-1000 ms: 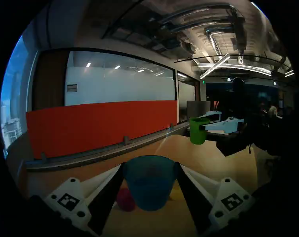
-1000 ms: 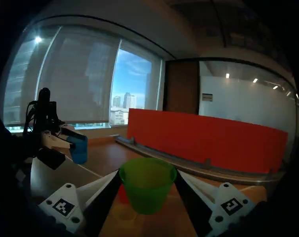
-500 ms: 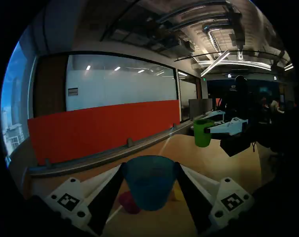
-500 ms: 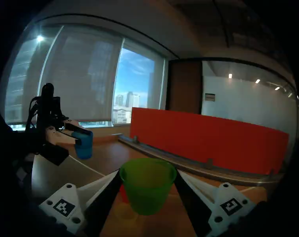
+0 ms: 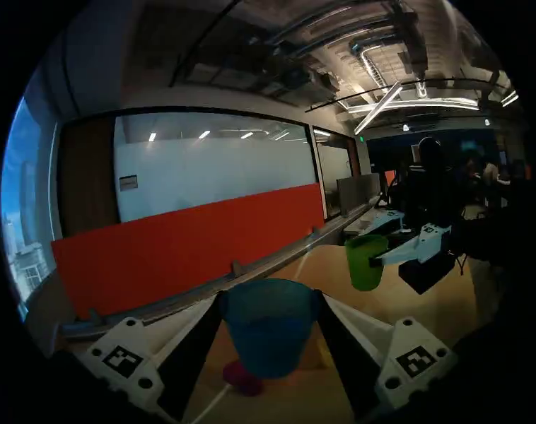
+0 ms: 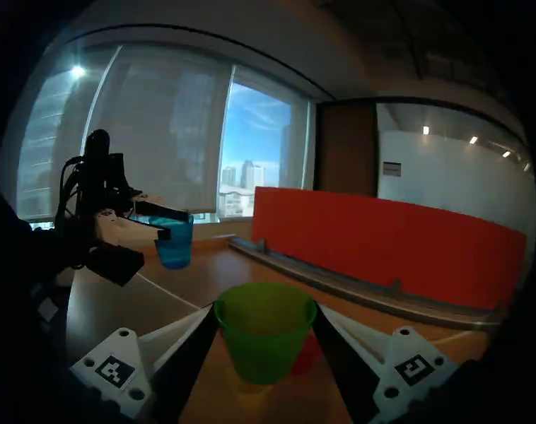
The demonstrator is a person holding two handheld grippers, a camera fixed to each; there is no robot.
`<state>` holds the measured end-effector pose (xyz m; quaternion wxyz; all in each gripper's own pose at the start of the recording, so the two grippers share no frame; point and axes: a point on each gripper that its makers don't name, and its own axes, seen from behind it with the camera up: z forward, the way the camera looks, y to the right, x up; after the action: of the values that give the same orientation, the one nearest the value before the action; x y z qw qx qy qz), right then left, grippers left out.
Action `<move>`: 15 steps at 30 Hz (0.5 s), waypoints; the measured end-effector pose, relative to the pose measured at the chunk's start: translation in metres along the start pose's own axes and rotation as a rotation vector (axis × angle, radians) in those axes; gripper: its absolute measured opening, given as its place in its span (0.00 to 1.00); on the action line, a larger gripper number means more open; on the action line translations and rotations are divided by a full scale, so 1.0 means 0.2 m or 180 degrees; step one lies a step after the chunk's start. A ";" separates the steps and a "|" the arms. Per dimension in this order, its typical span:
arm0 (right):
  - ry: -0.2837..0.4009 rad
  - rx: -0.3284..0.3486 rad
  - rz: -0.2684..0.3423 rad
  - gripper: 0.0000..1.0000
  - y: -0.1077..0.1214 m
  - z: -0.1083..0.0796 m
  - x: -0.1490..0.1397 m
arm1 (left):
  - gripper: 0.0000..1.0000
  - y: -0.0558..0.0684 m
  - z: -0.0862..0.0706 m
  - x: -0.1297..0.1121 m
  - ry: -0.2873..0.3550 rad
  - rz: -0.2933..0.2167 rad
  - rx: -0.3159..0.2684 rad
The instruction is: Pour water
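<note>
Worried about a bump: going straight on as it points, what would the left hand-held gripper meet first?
Carrying the blue plastic cup, it would probably reach the orange-red partition panel beyond the wooden table; the green plastic cup sits off right, depth unclear.

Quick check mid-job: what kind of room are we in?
Most likely an office: a wooden desk with an orange divider panel, a glass-walled room behind, and a big window onto city towers.
</note>
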<state>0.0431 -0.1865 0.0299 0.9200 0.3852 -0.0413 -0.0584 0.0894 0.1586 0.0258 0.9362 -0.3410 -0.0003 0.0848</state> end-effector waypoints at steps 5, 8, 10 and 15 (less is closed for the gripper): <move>-0.0001 0.0115 0.0018 0.92 -0.07 0.03 -0.02 | 0.89 0.02 0.01 0.05 0.0030 0.0131 -0.0008; 0.0000 0.0172 0.0024 0.92 -0.10 0.04 -0.02 | 0.89 0.03 0.02 0.09 0.0057 0.0208 -0.0011; 0.0002 0.0200 0.0027 0.92 -0.12 0.05 -0.02 | 0.89 0.03 0.02 0.12 0.0078 0.0261 -0.0009; 0.0009 0.0284 0.0048 0.92 -0.17 0.07 -0.02 | 0.89 0.04 0.02 0.18 0.0131 0.0397 -0.0005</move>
<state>0.0354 -0.2197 0.0160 0.9024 0.4256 -0.0455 -0.0490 0.1229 0.1734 0.0215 0.9287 -0.3428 0.0401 0.1360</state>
